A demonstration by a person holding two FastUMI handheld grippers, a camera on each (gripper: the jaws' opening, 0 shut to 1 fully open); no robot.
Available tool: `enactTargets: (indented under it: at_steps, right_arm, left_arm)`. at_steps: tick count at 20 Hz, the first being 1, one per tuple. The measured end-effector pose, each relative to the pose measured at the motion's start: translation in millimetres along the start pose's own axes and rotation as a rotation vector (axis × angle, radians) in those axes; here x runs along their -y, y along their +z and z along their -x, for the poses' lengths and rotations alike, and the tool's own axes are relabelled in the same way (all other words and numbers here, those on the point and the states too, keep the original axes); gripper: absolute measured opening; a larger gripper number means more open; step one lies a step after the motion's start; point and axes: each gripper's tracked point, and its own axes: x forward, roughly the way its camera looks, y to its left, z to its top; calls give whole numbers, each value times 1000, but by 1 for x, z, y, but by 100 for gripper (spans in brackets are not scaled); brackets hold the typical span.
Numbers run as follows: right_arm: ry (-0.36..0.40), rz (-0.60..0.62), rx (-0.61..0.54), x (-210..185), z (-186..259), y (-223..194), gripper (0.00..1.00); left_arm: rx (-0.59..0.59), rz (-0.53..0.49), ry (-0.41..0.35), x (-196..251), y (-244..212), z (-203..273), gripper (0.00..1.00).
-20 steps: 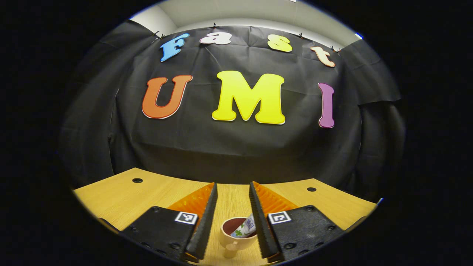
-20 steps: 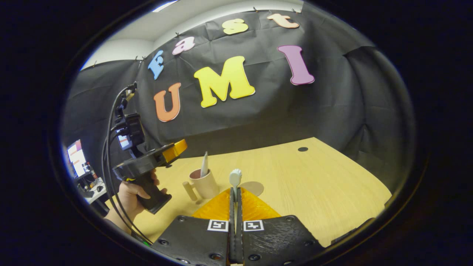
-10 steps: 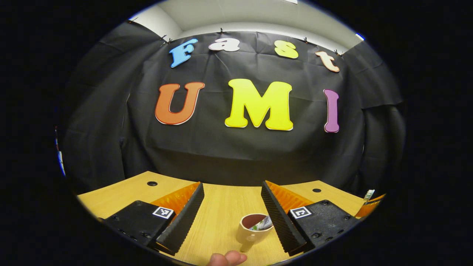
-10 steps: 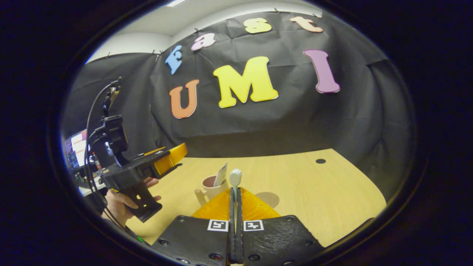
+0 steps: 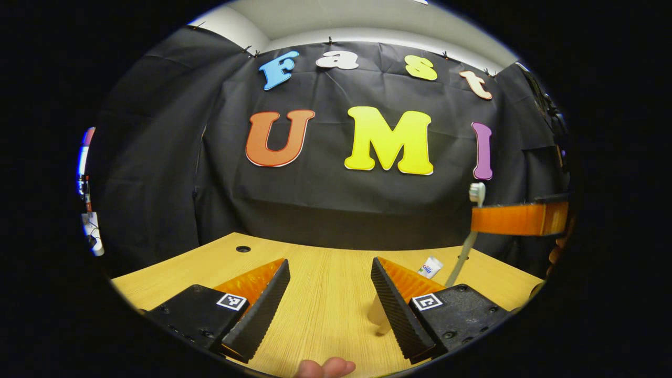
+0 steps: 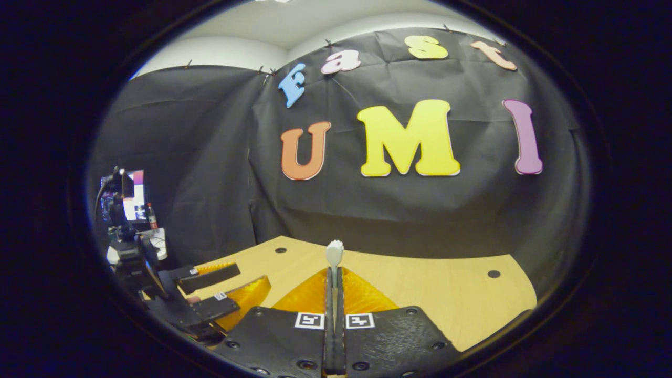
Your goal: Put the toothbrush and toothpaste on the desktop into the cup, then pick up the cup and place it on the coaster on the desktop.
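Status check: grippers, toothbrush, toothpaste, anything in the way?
Left gripper open, holding nothing. Right gripper shut on toothbrush, raised over the desktop. Toothpaste pokes up behind the left jaws. Nothing seen in the way.

Pale toothbrush (image 6: 334,262) upright, bristles up; toothpaste (image 5: 430,267) tube tilted beyond.

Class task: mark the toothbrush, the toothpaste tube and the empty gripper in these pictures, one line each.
toothbrush (image 6: 334,251), right gripper view, on its bristle head above the shut fingers.
toothpaste tube (image 5: 430,267), left gripper view, on its flat crimped end.
left gripper (image 5: 331,268), left gripper view, midway between its open fingertips.
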Motion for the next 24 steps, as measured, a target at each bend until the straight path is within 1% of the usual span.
enactTargets:
  at_steps: [1,2,3,5,7,15,16,18,19,20,22,23,24]
  right_arm:
    - [4,3,8,-3,-8,6,0]
    - [5,13,16,-5,-17,10,2]
    - [3,30,28,-6,-27,13,0]
    - [-14,55,20,-3,-45,7,0]
    - [-7,27,-10,-7,-59,-4,0]
    - [-26,-1,-45,1,-85,-17,1]
    - [-17,2,-53,0,-84,-20,3]
    - [-2,11,-71,-2,-82,-25,37]
    - [-5,18,-75,-2,-80,-26,60]
    - [-7,22,-74,-1,-77,-26,66]
    - [-10,27,-60,1,-71,-20,72]
    - [-11,28,-48,2,-67,-16,78]
    - [-13,29,-34,4,-61,-13,81]
  left_arm:
    - [-5,2,3,-5,-1,2,98]
    - [-8,4,9,-9,-2,3,98]
    - [-9,5,12,-13,-3,4,98]
    - [-13,6,16,-21,-6,6,98]
    - [-15,2,25,-29,-8,7,98]
    - [-21,-1,44,-44,-12,5,98]
    - [-20,-4,46,-44,-12,5,98]
    - [-19,-9,47,-45,-11,6,98]
    - [-18,-11,47,-44,-11,5,98]
    - [-18,-12,44,-42,-10,5,98]
    - [-15,-17,38,-39,-8,7,98]
    - [-13,-20,32,-36,-7,7,98]
    - [-11,-22,22,-32,-5,7,98]
